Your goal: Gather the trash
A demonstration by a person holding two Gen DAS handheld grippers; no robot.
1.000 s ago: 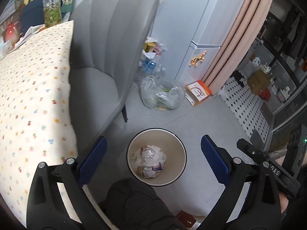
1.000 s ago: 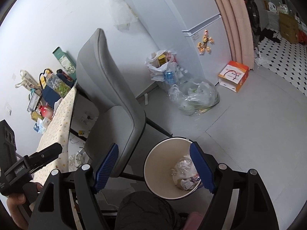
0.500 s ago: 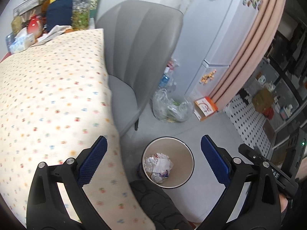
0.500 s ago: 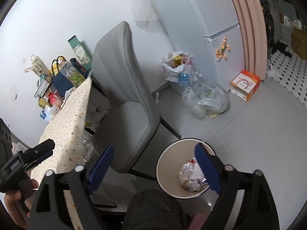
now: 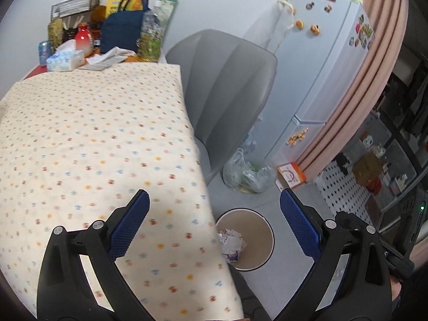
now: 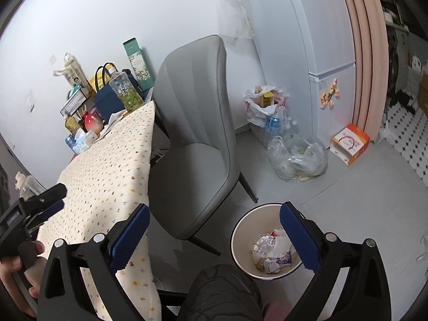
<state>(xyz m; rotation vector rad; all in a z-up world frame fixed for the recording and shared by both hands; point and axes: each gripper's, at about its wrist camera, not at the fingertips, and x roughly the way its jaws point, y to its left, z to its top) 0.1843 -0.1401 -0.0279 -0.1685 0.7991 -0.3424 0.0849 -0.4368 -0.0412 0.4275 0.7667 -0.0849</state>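
Both grippers have swung up and left since a second ago, so the spotted table [image 5: 93,139] now fills the left. On the left, the left gripper [image 5: 214,214] hangs over the table edge, jaws wide apart, holding nothing. To the right, the right gripper [image 6: 214,224] is wide apart and holding nothing too. The trash [image 6: 272,254] sits in the round bin [image 6: 238,230] on the floor, near the gray chair [image 6: 198,139].

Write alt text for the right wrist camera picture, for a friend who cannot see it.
An open, empty right gripper hangs above a round waste bin holding crumpled wrappers on a grey floor. Beside the bin stands a grey chair, pushed against a table with a dotted cloth. Farther back, a clear trash bag sits near a white fridge.
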